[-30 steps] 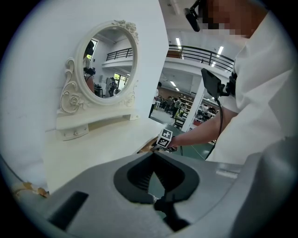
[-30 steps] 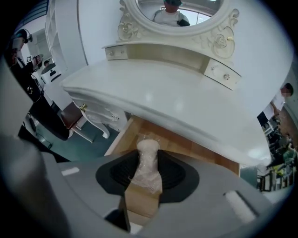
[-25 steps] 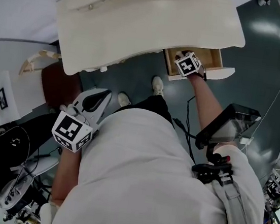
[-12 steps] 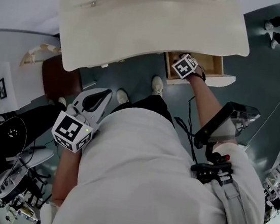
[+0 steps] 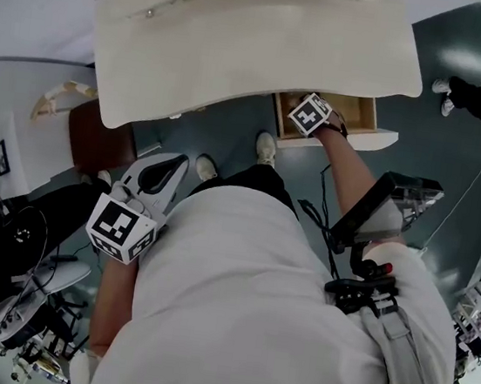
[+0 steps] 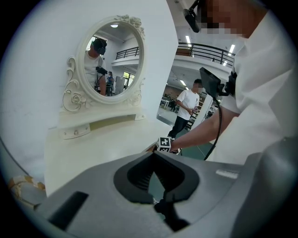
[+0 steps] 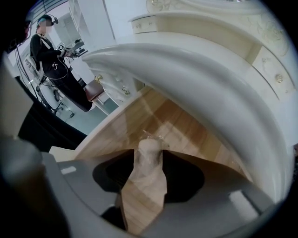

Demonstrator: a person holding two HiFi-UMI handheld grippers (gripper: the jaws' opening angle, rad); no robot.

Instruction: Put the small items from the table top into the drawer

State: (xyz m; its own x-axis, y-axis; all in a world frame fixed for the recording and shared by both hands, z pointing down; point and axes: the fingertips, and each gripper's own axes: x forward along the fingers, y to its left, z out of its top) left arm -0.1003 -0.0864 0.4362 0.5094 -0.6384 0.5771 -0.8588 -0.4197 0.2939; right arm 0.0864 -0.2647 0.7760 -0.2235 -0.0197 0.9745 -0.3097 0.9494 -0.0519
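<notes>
In the head view, the right claw [image 5: 308, 115] reached into the open drawer [image 5: 366, 115] under the edge of the white table top [image 5: 260, 40]. From there its marker cube hid whatever lay beneath it. The left claw [image 5: 166, 172] hung low at the person's side, well apart from the drawer and pointing towards the table.

In the left gripper view, the left claw [image 6: 153, 155] was clenched on nothing, its tips meeting with only floor showing behind them. The table top [image 6: 102, 144] and an oval mirror [image 6: 114, 60] lay ahead of it, and no small thing could be made out on the stretch in sight.

In the right gripper view, the right claw [image 7: 150, 160] was opening, letting go of a small pale wrapped item [image 7: 150, 148]. The item sat between the tips, low over the drawer's wooden floor [image 7: 186, 125], and whether the pads were yet clear of it was hard to tell.

The item looked light, with a firm little body under a clear, crinkly film that would probably be slick. It would be best pinched across the solid middle and not by the loose film at its end, with gentle pressure.
</notes>
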